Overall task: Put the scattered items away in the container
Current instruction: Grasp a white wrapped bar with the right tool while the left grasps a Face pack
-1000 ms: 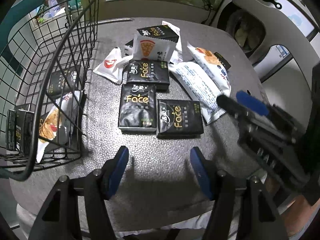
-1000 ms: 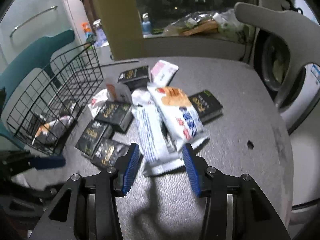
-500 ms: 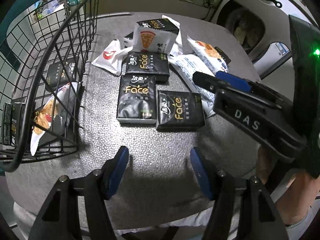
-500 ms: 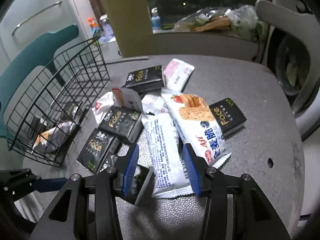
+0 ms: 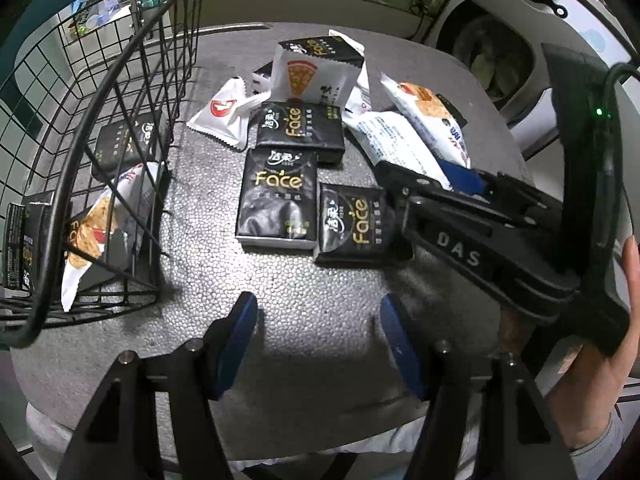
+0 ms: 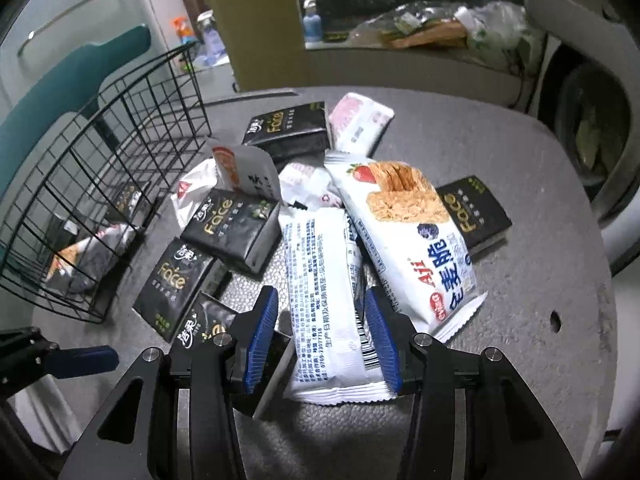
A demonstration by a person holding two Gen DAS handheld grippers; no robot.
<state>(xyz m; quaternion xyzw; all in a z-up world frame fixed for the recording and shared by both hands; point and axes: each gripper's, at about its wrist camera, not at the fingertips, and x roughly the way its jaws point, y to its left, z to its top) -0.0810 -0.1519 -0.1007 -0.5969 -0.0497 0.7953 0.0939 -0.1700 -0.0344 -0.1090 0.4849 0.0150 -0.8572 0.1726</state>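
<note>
grey table (image 5: pixel 320 320) | wire basket (image 5: pixel 120 80) | tissue packs (image 5: pixel 280 196) | snack packets (image 6: pixel 332 292), maybe overlapping

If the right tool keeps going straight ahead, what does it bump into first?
Probably the white snack pack lying printed-back up: the right tool already straddles its near end, open. Depth is hard to judge.

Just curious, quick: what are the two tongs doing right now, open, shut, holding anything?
Left tongs: open, empty, above bare table.
Right tongs: open, straddling the white snack packet, not yet closed on it.
</note>
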